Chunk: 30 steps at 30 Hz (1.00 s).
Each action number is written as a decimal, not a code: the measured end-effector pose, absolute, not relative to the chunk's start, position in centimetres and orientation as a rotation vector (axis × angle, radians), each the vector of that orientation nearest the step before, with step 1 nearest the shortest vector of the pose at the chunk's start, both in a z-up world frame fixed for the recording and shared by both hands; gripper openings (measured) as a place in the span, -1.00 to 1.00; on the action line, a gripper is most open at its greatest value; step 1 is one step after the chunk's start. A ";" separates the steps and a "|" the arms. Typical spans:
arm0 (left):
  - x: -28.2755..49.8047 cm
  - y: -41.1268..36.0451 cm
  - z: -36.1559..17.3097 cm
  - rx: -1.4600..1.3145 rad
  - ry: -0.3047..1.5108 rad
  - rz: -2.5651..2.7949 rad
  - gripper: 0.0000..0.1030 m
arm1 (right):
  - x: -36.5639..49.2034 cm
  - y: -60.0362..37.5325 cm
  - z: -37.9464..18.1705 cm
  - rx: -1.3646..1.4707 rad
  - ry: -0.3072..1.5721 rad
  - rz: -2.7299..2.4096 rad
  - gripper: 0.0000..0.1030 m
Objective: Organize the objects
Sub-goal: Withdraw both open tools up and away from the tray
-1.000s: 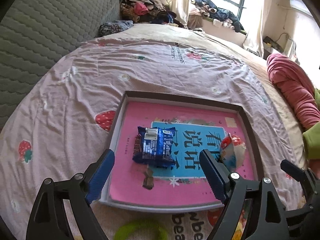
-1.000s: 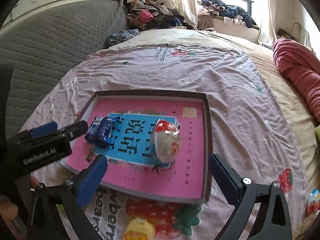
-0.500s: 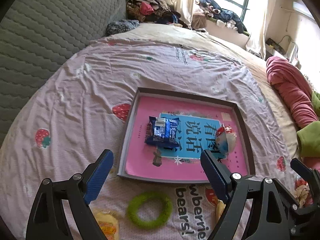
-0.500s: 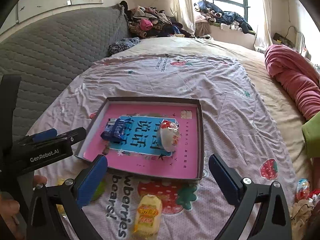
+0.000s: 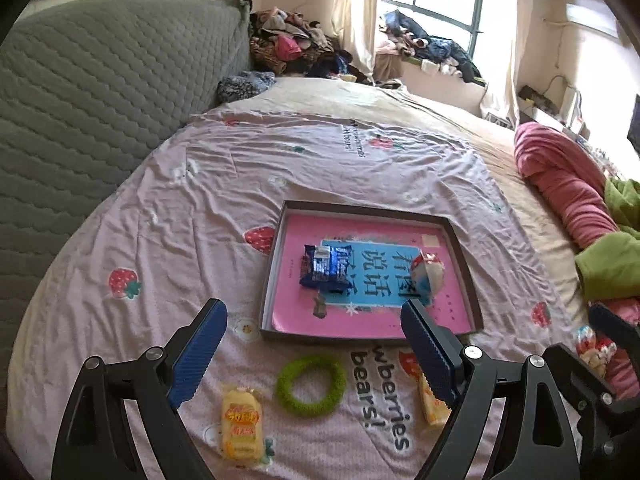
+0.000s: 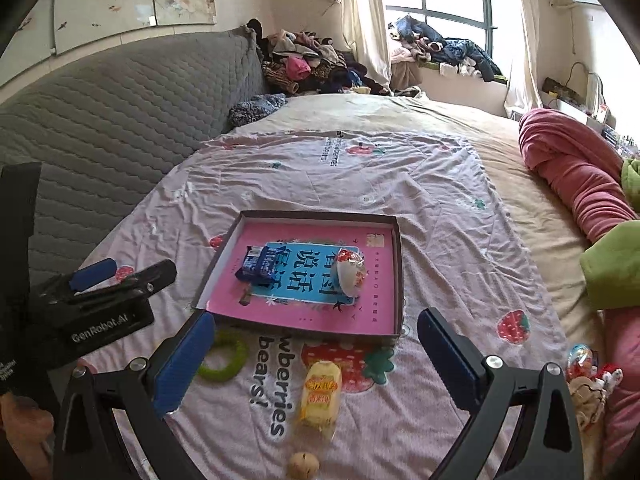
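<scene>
Left wrist view: both grippers' jaws gape empty above a shallow pink-floored tray (image 5: pixel 464 258) (blue packet (image 5: pixel 326 267) inside).

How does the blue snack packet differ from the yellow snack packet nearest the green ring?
The blue snack packet lies inside the tray, on its pink sheet; the yellow snack packet lies outside it on the bedsheet, beside the green ring. Blue is crumpled foil; yellow looks smooth and puffy. Neither is held.

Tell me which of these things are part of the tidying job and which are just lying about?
Job:
tray
blue packet
egg-shaped treat
green ring
yellow snack packs

Lying about:
clothes pile
pink blanket
grey headboard
</scene>
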<state>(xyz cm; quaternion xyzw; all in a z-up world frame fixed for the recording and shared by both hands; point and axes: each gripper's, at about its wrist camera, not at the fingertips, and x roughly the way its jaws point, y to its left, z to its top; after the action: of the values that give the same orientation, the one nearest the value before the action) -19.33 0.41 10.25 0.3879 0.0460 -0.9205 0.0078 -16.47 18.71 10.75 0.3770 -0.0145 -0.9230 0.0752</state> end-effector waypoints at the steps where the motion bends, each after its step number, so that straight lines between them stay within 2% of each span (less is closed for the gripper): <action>1: -18.9 0.5 10.6 1.213 0.137 -2.882 0.74 | -16.0 18.7 11.1 1.126 -0.044 -2.771 0.98; 17: -12.2 -1.6 14.6 1.151 0.115 -2.909 0.74 | -10.1 17.5 15.5 1.051 -0.029 -2.799 0.98; 30: -7.8 -2.7 13.8 1.138 0.074 -2.918 0.74 | -5.6 16.2 15.3 1.036 -0.002 -2.815 0.99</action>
<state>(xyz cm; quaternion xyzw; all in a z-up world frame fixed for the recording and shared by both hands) -7.85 -2.74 13.76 0.3632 0.0236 -0.9314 0.0043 -5.61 16.24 15.27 0.3444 -0.0007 -0.9361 0.0708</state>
